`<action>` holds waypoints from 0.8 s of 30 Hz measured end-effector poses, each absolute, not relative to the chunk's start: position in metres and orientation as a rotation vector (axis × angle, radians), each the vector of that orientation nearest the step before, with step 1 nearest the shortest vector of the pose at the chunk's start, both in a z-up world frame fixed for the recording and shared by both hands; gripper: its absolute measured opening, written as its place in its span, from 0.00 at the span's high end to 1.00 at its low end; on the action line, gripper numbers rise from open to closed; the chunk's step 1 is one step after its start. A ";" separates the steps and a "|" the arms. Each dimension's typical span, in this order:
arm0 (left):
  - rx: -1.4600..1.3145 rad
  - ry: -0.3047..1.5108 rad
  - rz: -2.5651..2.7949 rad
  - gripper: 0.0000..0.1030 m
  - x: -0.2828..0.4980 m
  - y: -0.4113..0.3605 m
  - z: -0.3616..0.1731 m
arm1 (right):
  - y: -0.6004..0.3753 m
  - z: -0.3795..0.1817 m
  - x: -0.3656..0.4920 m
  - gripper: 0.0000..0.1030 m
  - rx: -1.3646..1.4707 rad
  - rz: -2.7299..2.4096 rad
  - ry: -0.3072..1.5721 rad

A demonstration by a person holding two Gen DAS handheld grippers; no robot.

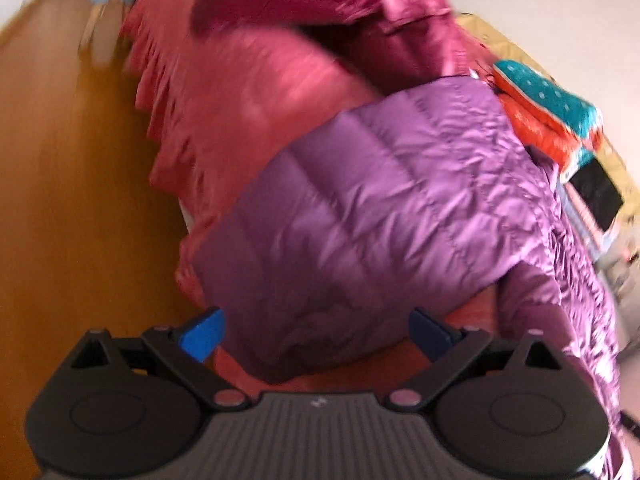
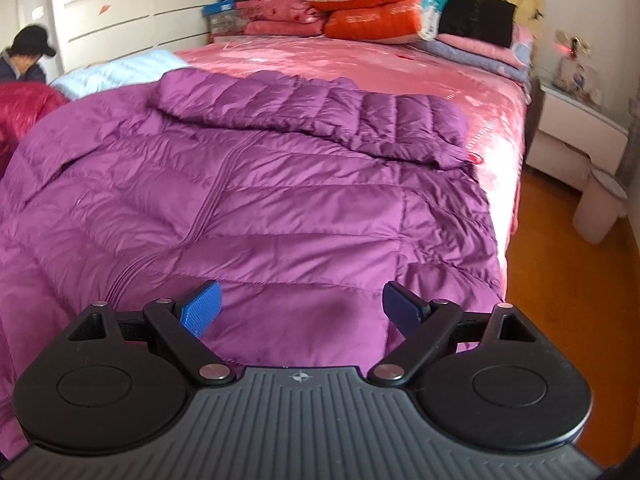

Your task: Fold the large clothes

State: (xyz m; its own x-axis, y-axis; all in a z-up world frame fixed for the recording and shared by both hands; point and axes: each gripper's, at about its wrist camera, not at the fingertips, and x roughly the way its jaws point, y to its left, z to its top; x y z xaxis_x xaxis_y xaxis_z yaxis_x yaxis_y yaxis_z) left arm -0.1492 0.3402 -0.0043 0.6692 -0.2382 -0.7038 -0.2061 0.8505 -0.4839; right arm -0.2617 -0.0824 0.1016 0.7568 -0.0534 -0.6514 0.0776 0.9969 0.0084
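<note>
While both tools gape empty | purple jacket (image 2: 248, 184) flat, sleeve (image 2: 320, 116) crosswise on bed (image 2: 360, 64)

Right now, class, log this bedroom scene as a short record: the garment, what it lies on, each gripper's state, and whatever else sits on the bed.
garment: purple down jacket, spread out, one sleeve folded across its top
surface: bed with pink cover
left gripper: open, holding nothing, the jacket's folded edge in front of it
right gripper: open, holding nothing, above the jacket's hem
beside jacket: dark red jacket, light blue blanket
at headboard: teal and orange pillows, black item
fold progress: only the sleeve turned in
</note>
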 end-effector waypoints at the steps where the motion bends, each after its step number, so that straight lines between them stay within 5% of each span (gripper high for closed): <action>1: -0.615 0.859 -0.023 0.06 -0.150 0.343 -0.010 | -0.079 0.100 -0.261 0.00 0.024 -0.062 0.709; 11: -1.522 0.846 -0.070 0.06 -0.164 0.381 -0.098 | -0.063 0.093 -0.258 0.00 -0.065 0.002 0.707; 24: -1.769 0.793 -0.071 0.01 -0.151 0.365 -0.129 | -0.057 0.082 -0.248 0.00 -0.059 0.008 0.748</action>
